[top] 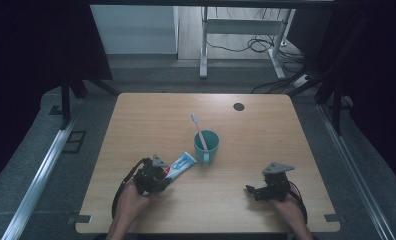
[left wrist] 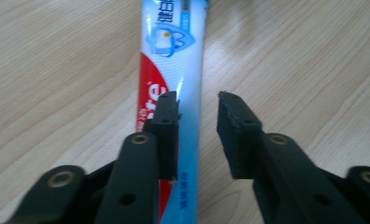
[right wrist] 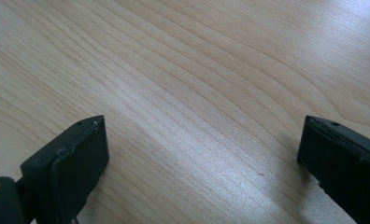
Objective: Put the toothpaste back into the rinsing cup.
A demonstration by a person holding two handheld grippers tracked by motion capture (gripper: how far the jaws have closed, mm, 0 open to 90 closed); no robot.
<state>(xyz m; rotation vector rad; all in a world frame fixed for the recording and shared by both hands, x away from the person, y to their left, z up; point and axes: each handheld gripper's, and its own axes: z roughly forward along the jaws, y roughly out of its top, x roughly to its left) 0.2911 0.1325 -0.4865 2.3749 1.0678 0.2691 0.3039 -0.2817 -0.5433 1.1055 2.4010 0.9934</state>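
Left claw (left wrist: pixel 198 105) over toothpaste tube (left wrist: pixel 174 70), jaws parted, not clamped; one jaw overlaps tube body, other over bare wood beside it. Tube lies flat on worktop (top: pixel 266 130), slanted, far end just beside teal cup (top: pixel 206 146). High view: left claw (top: pixel 162 172) at tube's near end, hand (top: pixel 131 197) behind it. Toothbrush (top: pixel 199 131) stands in cup, head up, leaning away. Right claw (right wrist: pixel 202 154) wide open, nothing between jaws, low over bare wood. High view: right claw (top: pixel 250 190) well apart from cup, at worktop's near right.
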